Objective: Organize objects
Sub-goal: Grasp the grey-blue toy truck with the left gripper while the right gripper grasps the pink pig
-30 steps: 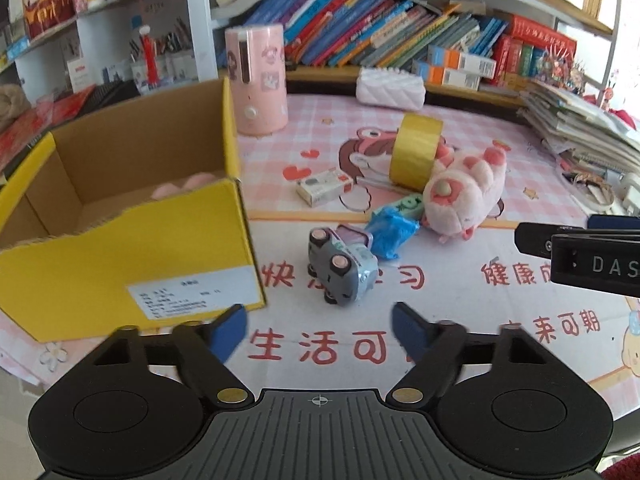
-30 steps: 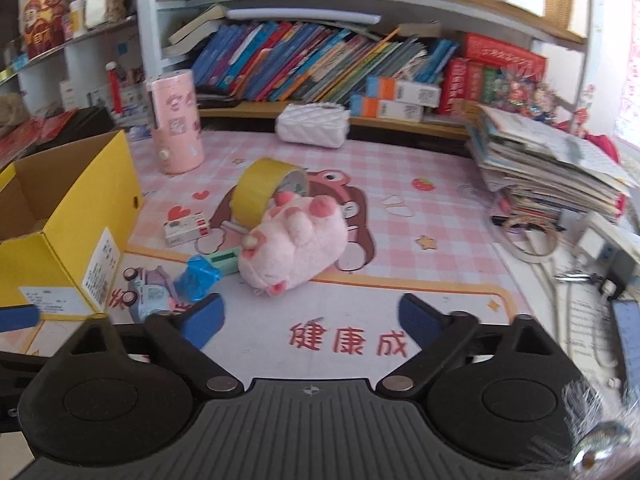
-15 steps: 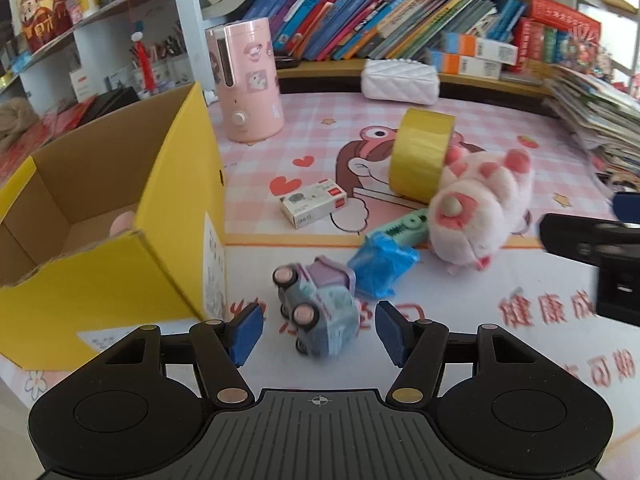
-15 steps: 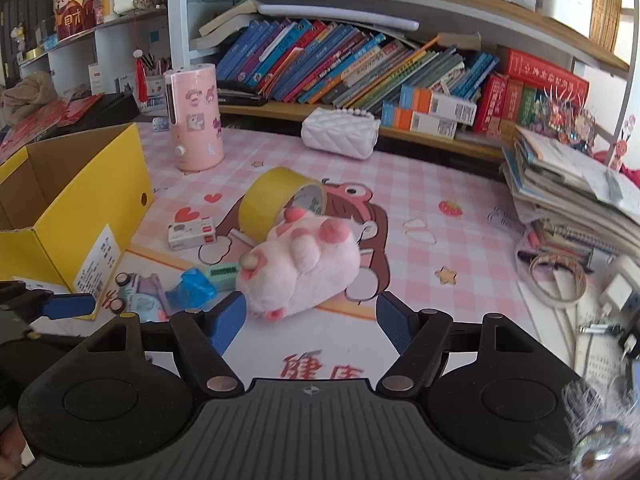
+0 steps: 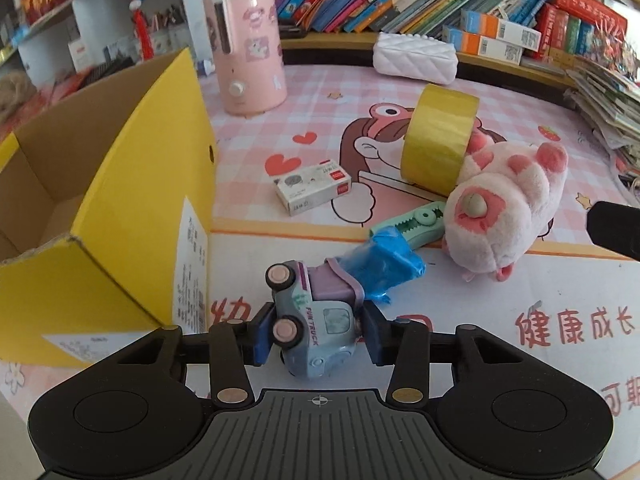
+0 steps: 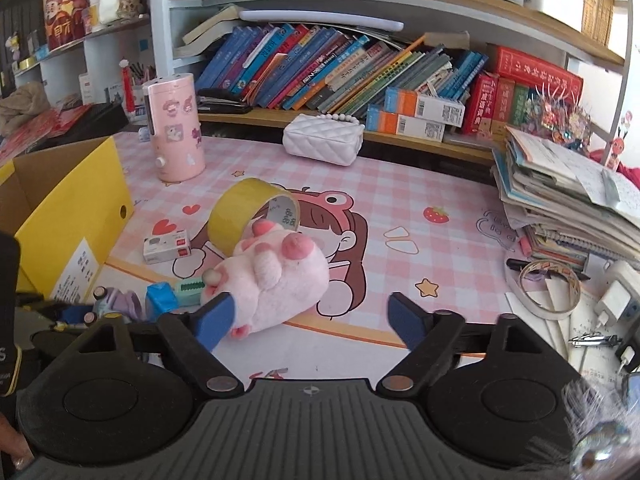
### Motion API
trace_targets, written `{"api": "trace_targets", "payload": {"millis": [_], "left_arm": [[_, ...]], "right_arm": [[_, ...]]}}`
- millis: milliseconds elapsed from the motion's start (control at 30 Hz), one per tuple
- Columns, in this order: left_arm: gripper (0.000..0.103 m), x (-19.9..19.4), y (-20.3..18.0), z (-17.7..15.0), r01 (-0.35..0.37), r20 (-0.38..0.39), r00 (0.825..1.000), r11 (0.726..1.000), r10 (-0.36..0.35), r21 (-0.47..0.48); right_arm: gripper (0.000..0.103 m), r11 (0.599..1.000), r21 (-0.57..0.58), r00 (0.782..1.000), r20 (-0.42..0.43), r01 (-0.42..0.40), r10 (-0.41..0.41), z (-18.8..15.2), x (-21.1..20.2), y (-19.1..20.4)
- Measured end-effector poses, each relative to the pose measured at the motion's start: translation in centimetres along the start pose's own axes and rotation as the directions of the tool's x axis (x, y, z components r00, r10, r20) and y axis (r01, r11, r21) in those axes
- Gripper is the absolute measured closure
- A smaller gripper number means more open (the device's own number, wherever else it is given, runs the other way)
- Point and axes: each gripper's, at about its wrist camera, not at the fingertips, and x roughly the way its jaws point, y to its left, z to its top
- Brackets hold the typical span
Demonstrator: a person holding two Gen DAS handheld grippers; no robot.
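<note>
My left gripper (image 5: 316, 334) is closing, and its blue pads sit against both flanks of the toy truck (image 5: 314, 320), which lies tipped on its side between them with two pink wheels facing the lens; I read this as a grasp on the truck, though contact on the right-hand pad is partly masked by the truck body. From the truck, a crumpled blue wrapper (image 5: 382, 270) touches its far end at 1 o'clock, and a green clip (image 5: 416, 222) lies just beyond that at 1 o'clock. The pink plush toy (image 5: 508, 212) rests on the mat at 2 o'clock, its head against the green clip. A roll of yellow tape (image 5: 438, 140) stands on edge behind the plush at 1 o'clock, touching it. A small white box (image 5: 312, 190) lies flat at 12 o'clock, apart from the rest. The yellow cardboard box (image 5: 132, 208) stands open at 10 o'clock, its near corner just beside the left finger. A pink cylinder (image 5: 250, 48) stands upright at 11 o'clock near the shelf, and a white quilted purse (image 5: 416, 58) lies at the shelf foot at 1 o'clock. My right gripper (image 6: 310, 318) is opening, its jaws set wide with nothing clamped; the plush toy (image 6: 272, 280) lies just past its left finger at 11 o'clock, while the right finger hangs over bare mat. A stack of books and papers (image 6: 560, 200) sits at 2 o'clock.
</note>
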Motion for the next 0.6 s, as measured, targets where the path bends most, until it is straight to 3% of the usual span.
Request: {"api": "trace_targets", "payload": {"millis": [200, 367, 467, 600], "left_arm": [[0.06, -2.4, 0.6, -0.4, 0.059, 0.041, 0.997, 0.998, -0.059, 0.009], [0.06, -4.3, 1.0, -0.7, 0.075, 0.076, 0.994, 0.997, -0.077, 0.031], [0.06, -5.2, 1.2, -0.9, 0.093, 0.091, 0.991, 0.994, -0.098, 0.053], [0.06, -6.0, 1.3, -1.3, 0.102, 0.112, 0.988, 0.992, -0.11, 0.076]], "right_arm": [[0.0, 0.99, 0.132, 0.998, -0.026, -0.058, 0.062, 1.1, 2.2, -0.9], [0.0, 0.968, 0.238, 0.99, -0.088, -0.083, 0.106, 1.9, 5.4, -1.0], [0.0, 0.965, 0.259, 0.983, -0.167, -0.031, 0.076, 2.1, 7.6, -0.8], [0.002, 0.946, 0.314, 0.97, -0.196, -0.079, 0.146, 1.9, 9.3, -0.7]]}}
